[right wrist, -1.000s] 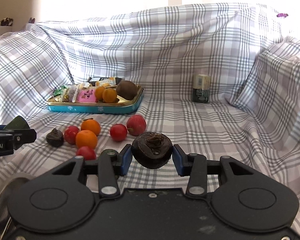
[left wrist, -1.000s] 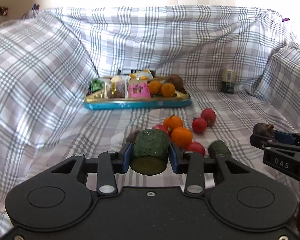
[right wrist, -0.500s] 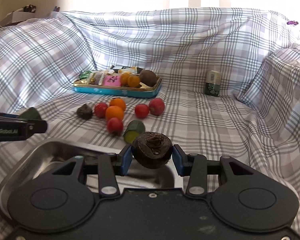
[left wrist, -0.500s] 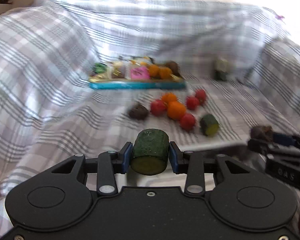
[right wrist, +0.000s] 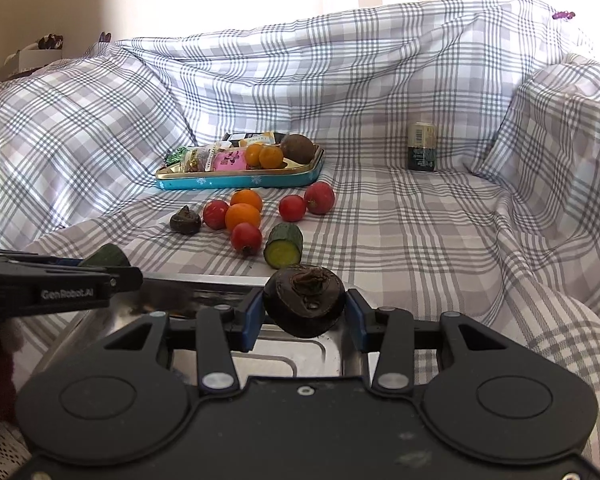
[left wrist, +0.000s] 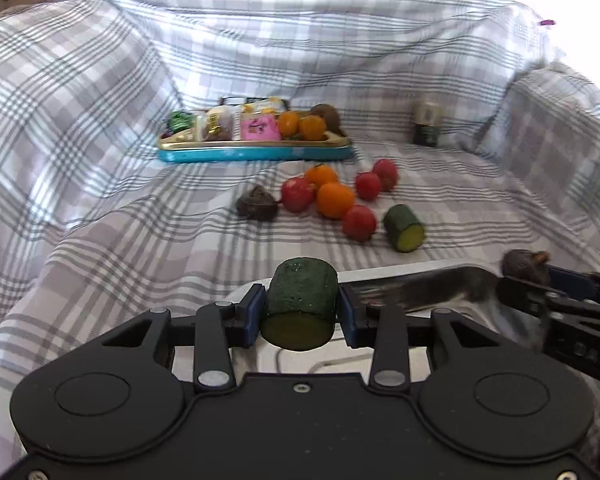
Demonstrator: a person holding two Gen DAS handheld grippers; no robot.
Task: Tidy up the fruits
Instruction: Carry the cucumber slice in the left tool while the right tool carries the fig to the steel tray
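Observation:
My left gripper (left wrist: 300, 314) is shut on a green cucumber piece (left wrist: 300, 302) and holds it over the near steel tray (left wrist: 420, 280). My right gripper (right wrist: 303, 316) is shut on a dark brown round fruit (right wrist: 304, 300) above the same tray (right wrist: 204, 292). On the checked cloth beyond lie red tomatoes (right wrist: 246, 236), oranges (right wrist: 242, 216), another dark fruit (right wrist: 185, 221) and a second cucumber piece (right wrist: 284, 246). The right gripper shows at the right of the left wrist view (left wrist: 540, 280); the left gripper shows at the left of the right wrist view (right wrist: 112, 270).
A blue and gold tray (right wrist: 240, 178) at the back holds snack packets, two oranges and a brown fruit. A small green and white jar (right wrist: 422, 152) stands at the back right. The cloth rises into folds on the left, back and right.
Both grippers have drawn back toward me with their loads. The loose fruits now look farther off, and the steel tray has come into view under both grippers.

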